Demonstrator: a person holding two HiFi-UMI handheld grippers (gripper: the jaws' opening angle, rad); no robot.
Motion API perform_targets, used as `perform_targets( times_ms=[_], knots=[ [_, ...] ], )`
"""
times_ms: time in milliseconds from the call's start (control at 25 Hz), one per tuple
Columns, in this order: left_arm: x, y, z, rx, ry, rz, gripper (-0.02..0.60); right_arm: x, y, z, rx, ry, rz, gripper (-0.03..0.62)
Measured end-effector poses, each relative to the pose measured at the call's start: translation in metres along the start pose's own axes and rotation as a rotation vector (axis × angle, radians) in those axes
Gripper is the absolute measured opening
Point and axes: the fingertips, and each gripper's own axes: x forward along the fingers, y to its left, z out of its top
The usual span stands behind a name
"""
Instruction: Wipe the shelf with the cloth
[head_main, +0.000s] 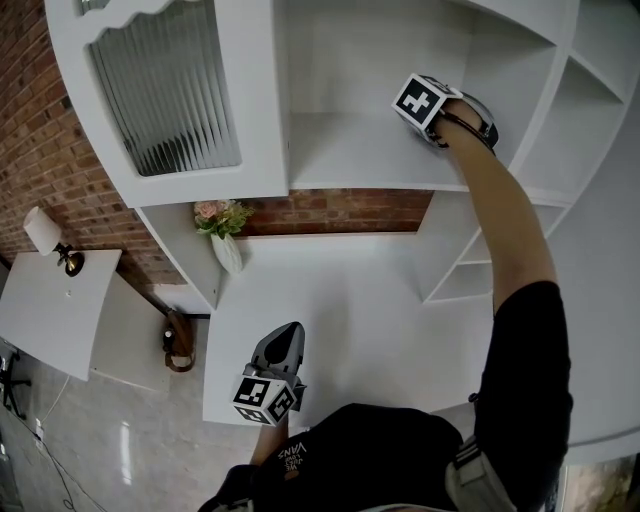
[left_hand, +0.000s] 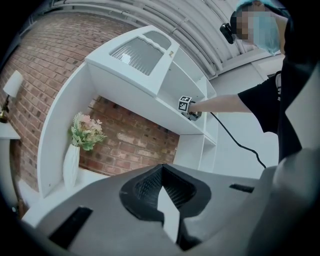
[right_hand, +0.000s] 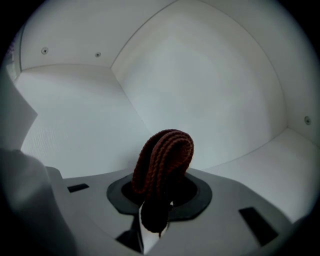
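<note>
Cloth (right_hand: 165, 156): soft, light knit, likely floppy; best held by folded wad. Right gripper (right_hand: 156, 207) pinches it, upper-right shelf (head_main: 345, 152). Left gripper (head_main: 283, 345), bottom centre, pressed together, empty.

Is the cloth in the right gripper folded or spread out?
Folded: the brown cloth is doubled over into a loop, pinched between the shut jaws of the right gripper.

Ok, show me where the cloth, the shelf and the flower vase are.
cloth (right_hand: 165, 152): right gripper view, on the upper part of the folded brown loop.
shelf (head_main: 345, 155): head view, on the bare white board of the open compartment.
vase (head_main: 227, 253): head view, on the middle of its white body.
</note>
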Motion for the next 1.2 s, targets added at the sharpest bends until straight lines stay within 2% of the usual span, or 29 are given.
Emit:
perform_targets(
  times_ms=[240, 360, 480, 640, 800, 920, 1080, 1200],
  knots=[
    [0.000, 0.001, -0.002, -0.006, 0.005, 0.002, 0.006, 0.010, -0.018, -0.037, -0.128, 0.179, -0.113, 0.094],
    [-0.001, 0.002, -0.002, -0.006, 0.008, 0.005, 0.006, 0.010, -0.022, -0.043, -0.157, 0.206, -0.132, 0.093],
    [-0.002, 0.004, -0.002, -0.006, 0.007, 0.009, 0.006, 0.009, -0.022, -0.038, -0.161, 0.188, -0.136, 0.094],
    [-0.004, 0.005, -0.001, -0.003, 0.011, 0.009, 0.006, -0.012, -0.009, -0.003, -0.097, 0.016, -0.072, 0.094],
    [-0.004, 0.002, 0.001, -0.001, 0.010, 0.001, 0.006, -0.051, 0.026, 0.051, -0.002, -0.219, 0.080, 0.093],
    [-0.005, -0.002, 0.000, 0.002, 0.016, -0.011, 0.006, -0.083, 0.059, 0.093, 0.002, -0.374, 0.190, 0.094],
    [-0.012, -0.002, -0.001, -0.001, 0.022, -0.010, 0.006, -0.119, 0.107, 0.137, -0.008, -0.509, 0.326, 0.094],
    [-0.021, 0.000, 0.001, 0.000, 0.018, 0.000, 0.006, -0.134, 0.134, 0.162, -0.023, -0.550, 0.373, 0.094]
  ],
)
